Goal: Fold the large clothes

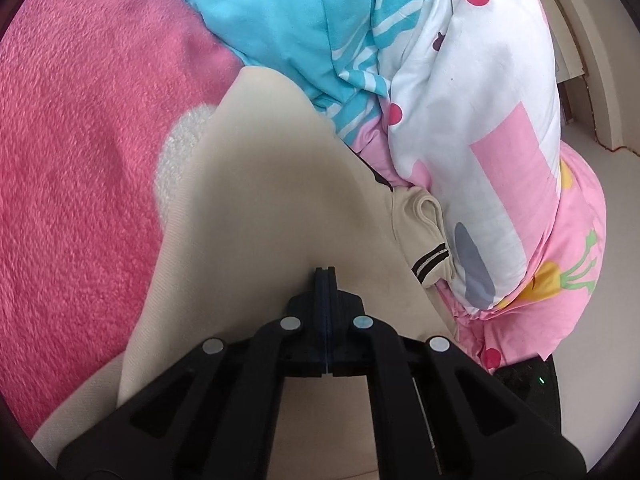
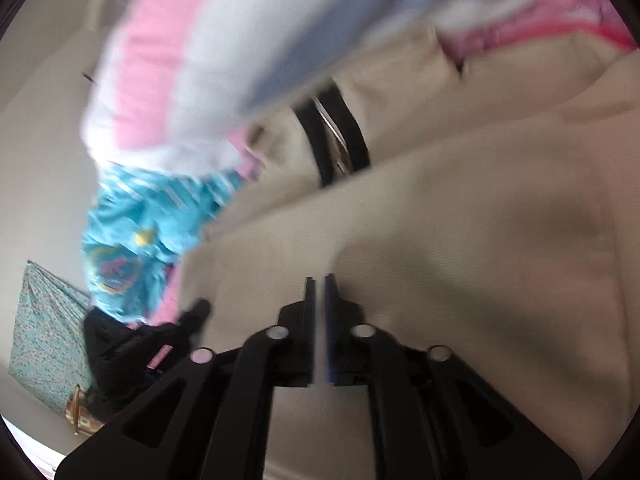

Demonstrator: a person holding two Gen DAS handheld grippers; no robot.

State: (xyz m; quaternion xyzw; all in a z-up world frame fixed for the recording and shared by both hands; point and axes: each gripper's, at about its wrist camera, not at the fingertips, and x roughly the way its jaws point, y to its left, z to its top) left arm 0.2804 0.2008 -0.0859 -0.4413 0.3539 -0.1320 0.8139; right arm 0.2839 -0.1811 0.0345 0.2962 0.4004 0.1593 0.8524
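Left gripper is closed over beige garment; right gripper stands slightly parted, empty. Regrip before folding on blanket.

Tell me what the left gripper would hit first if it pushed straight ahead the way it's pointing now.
Most likely the beige garment: the left gripper, jaws shut, is aimed down across it. The patterned quilt lies off to the right. Depth is hard to judge here.

No readable text

We find no word, label, brand or number to read in either wrist view; the white quilted cover beside the beige knit garment bears only dots and coloured shapes, no letters.
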